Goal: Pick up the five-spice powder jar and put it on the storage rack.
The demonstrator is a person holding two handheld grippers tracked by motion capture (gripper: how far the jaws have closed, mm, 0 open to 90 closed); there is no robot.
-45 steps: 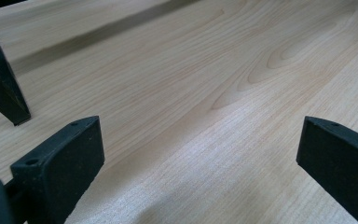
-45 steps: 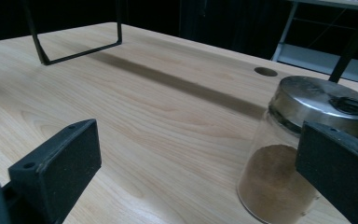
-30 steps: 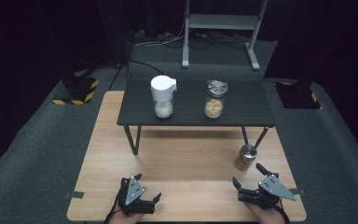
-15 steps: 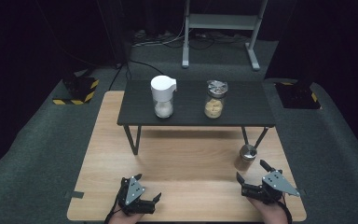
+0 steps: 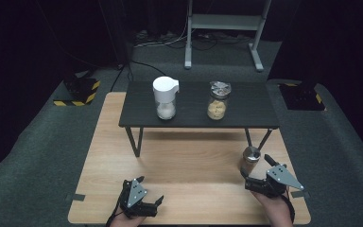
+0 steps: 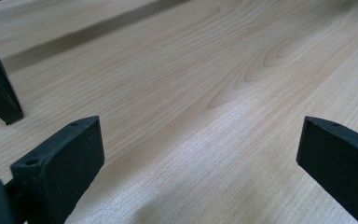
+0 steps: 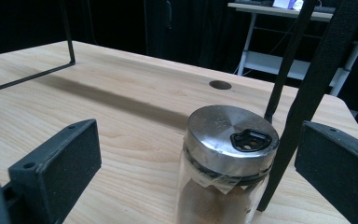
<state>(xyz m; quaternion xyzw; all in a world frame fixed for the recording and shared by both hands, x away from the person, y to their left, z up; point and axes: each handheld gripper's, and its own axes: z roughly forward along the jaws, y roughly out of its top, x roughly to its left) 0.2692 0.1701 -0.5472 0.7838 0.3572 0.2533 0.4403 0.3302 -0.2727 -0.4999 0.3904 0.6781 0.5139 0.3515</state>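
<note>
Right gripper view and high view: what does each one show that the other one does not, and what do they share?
Only the right gripper view shows the detail of the spice jar's metal lid: a small black flap with holes, clear tape under the rim, and brown powder inside.

Only the high view shows the white jar and the cookie jar on the black shelf, and the left gripper.

Both share the spice jar, the wooden table and the open right gripper.
</note>
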